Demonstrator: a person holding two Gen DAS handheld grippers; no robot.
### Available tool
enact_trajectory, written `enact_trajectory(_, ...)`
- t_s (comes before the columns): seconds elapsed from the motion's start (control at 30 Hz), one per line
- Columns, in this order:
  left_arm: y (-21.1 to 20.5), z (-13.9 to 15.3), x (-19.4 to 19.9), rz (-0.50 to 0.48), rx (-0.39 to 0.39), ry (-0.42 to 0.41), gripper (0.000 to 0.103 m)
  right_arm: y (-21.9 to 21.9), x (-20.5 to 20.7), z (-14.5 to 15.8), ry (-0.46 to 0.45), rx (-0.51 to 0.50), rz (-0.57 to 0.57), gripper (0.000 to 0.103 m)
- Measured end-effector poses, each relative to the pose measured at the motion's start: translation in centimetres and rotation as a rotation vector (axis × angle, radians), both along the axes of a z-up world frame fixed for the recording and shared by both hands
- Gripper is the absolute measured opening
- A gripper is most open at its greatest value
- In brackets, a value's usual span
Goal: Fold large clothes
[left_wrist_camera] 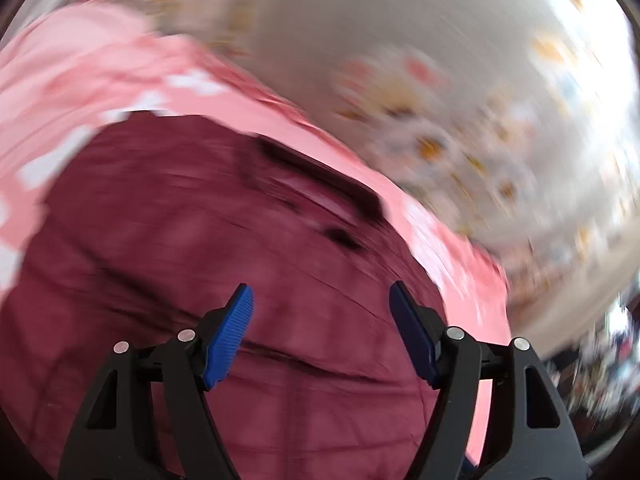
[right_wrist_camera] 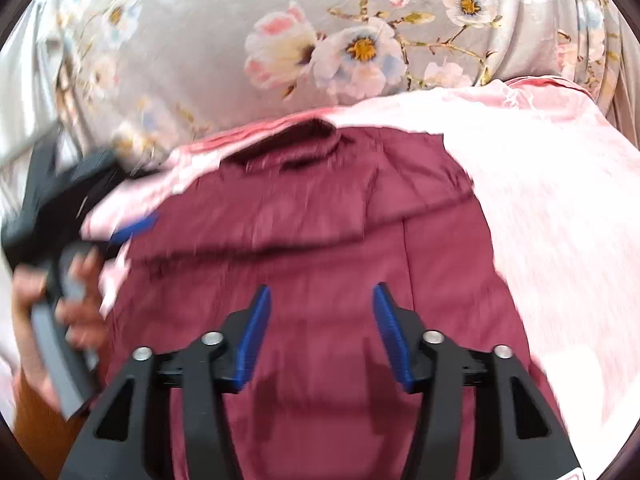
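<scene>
One garment in play: maroon shirt, lying flat on a pink cloth, which sits on a grey floral sheet. Collar is at the far end in the right wrist view, body runs from there back toward the camera and under the jaws. So the long axis runs roughly along the right gripper's pointing line, collar away, hem end near, though the hem itself is out of frame below.

Right gripper hovers over the middle of the shirt body, jaws well apart, nothing between the blue pads, no fabric pinched. Shirt's right edge is off to its right, where the maroon meets pink.

Left gripper is likewise open and empty, also over maroon fabric. Its view is heavily motion-blurred; a dark band, probably the collar, lies ahead and slightly right of its jaws. In the right wrist view the left gripper shows at the shirt's left edge near the shoulder, held by a hand.

My read: neither arm has a grip yet, and the next fold needs an edge or corner. Left is nearer the left shoulder/side seam, right is mid-body and must go sideways or back to find an edge. Exact edge contact can't be judged through the blur.
</scene>
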State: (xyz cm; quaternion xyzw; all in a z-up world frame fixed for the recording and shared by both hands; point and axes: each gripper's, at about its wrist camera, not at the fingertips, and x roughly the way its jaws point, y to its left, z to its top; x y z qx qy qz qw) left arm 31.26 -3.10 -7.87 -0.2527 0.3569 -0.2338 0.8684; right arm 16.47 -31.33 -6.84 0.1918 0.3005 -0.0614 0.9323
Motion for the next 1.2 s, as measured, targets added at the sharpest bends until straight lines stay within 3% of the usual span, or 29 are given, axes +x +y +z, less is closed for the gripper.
enact_trajectory(0.13,7.0,-1.8,2.7,0.161,-0.055,0.093,0.068,-2.4,4.1,-0.3,0.017,0.046,-0.055,0.058)
enact_trajectory(0.33,13.6,-5.9,4.6,0.265,-0.199,0.22,0.066,-4.1,8.7,-3.4,0.096,0.166,-0.071,0.058)
enact_trajectory(0.4,14.4,-7.1,5.2,0.269,-0.236,0.248,0.065,-3.8,9.7,-4.1,0.119,0.158,-0.065,0.048)
enact_trajectory(0.47,14.9,-8.0,5.7,0.264,-0.276,0.258,0.065,-3.2,10.4,-4.2,0.137,0.131,-0.047,0.014)
enact_trajectory(0.53,15.2,-8.6,6.2,0.266,-0.313,0.267,0.065,-2.8,10.6,-2.8,0.102,0.105,-0.028,0.003)
enact_trajectory(0.67,15.3,-9.3,7.3,0.284,-0.363,0.287,0.065,-3.2,10.3,2.9,-0.04,0.077,-0.013,0.002)
enact_trajectory(0.8,15.1,-9.7,8.3,0.302,-0.368,0.296,0.065,-3.8,10.7,7.0,-0.107,0.033,0.0,0.002)
enact_trajectory(1.0,13.9,-9.6,9.3,0.304,-0.327,0.293,0.06,-5.6,11.5,8.2,-0.1,-0.023,-0.025,0.002)
enact_trajectory(1.07,13.6,-9.4,9.7,0.308,-0.3,0.289,0.054,-6.6,11.5,6.9,-0.069,-0.011,-0.04,0.002)
enact_trajectory(1.13,13.6,-9.5,10.1,0.326,-0.251,0.297,0.036,-7.3,11.4,5.2,-0.035,0.009,-0.051,0.002)
enact_trajectory(1.2,13.7,-9.7,10.1,0.343,-0.204,0.299,0.009,-7.5,11.3,3.0,0.011,0.015,-0.055,0.002)
